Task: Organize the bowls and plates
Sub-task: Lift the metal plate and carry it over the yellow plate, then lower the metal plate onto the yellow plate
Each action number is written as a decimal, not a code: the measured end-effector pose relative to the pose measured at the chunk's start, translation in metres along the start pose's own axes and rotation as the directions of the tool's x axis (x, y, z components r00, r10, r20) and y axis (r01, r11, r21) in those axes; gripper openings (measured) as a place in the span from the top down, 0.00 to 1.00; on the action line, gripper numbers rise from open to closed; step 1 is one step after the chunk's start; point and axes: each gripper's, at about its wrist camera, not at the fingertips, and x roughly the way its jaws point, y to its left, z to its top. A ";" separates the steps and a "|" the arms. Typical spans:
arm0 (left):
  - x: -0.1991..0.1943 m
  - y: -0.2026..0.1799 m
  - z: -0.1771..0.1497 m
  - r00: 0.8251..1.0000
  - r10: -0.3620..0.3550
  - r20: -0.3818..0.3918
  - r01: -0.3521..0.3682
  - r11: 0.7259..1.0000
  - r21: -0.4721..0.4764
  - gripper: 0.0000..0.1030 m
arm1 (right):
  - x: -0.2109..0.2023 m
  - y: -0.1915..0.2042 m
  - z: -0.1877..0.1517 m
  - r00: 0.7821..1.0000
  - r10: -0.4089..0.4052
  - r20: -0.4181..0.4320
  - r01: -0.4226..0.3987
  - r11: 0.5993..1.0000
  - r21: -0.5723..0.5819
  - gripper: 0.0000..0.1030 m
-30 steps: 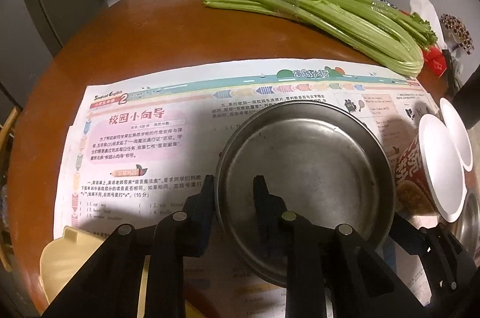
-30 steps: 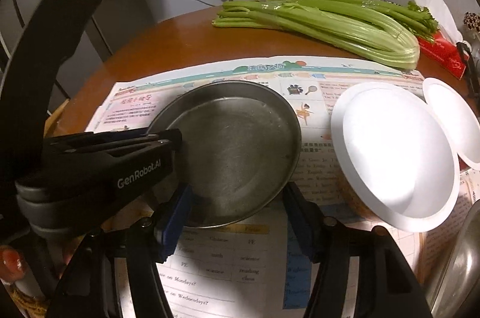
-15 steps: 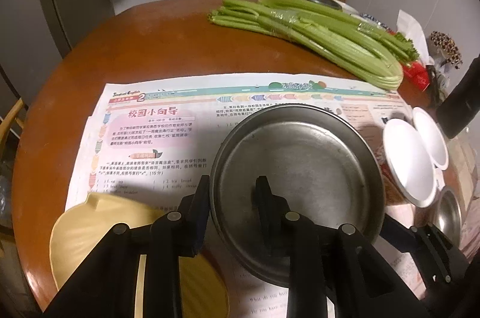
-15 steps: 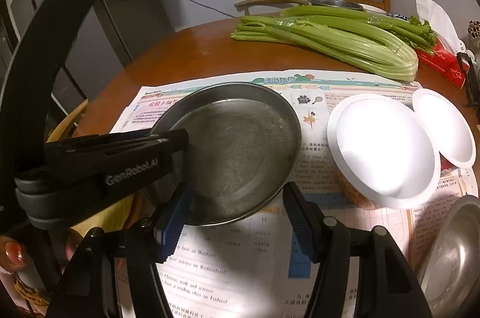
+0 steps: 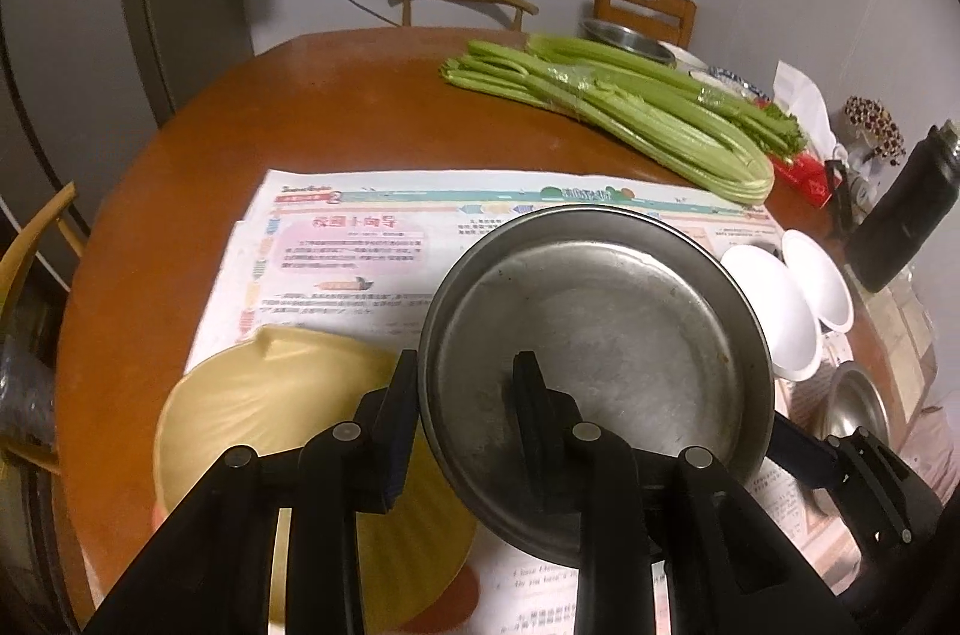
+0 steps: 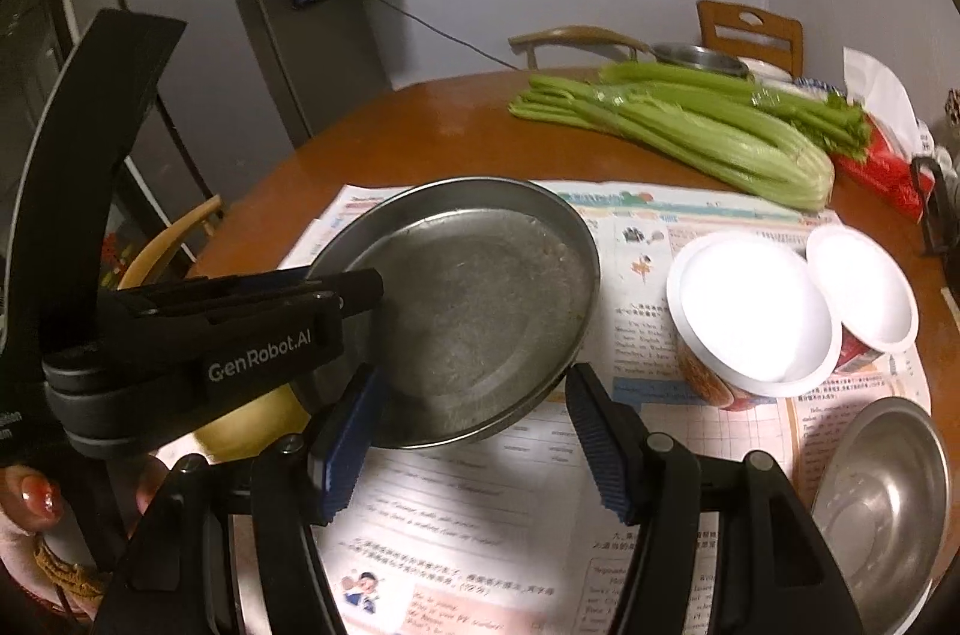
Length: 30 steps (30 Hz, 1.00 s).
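steel plate (image 5: 600, 335) clamped at its rim by left claw (image 5: 465, 395) (right claw (image 6: 474, 431) apart)

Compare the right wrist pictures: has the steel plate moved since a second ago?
Yes. The steel plate, pinched in the left tool, has lifted off the newspaper; a yellow bowl now shows beneath it.

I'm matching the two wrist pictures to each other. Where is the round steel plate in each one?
Left wrist: the round steel plate fills the lower centre, its near rim pinched by the left claw.
Right wrist: it sits left of centre, above the right claw.
Shared landmark: the green celery bunch lies beyond the plate in both.
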 end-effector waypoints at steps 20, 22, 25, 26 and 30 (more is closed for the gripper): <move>-0.091 0.048 -0.025 0.989 0.064 0.131 -0.055 0.996 -0.073 0.70 | -0.042 0.072 0.003 0.995 0.080 0.062 -0.069 0.985 -0.157 0.38; -0.095 0.054 -0.030 0.989 0.070 0.131 -0.059 0.995 -0.084 0.70 | -0.041 0.077 0.002 0.995 0.088 0.054 -0.078 0.982 -0.169 0.38; -0.098 0.062 -0.038 0.988 0.079 0.131 -0.066 0.993 -0.100 0.69 | -0.041 0.086 0.000 0.994 0.099 0.048 -0.088 0.978 -0.189 0.38; -0.098 0.065 -0.041 0.988 0.081 0.130 -0.067 0.992 -0.106 0.69 | -0.040 0.086 0.000 0.994 0.102 0.046 -0.092 0.977 -0.193 0.38; -0.095 0.078 -0.054 0.988 0.094 0.121 -0.077 0.987 -0.139 0.68 | -0.033 0.094 -0.006 0.992 0.123 0.016 -0.117 0.971 -0.210 0.38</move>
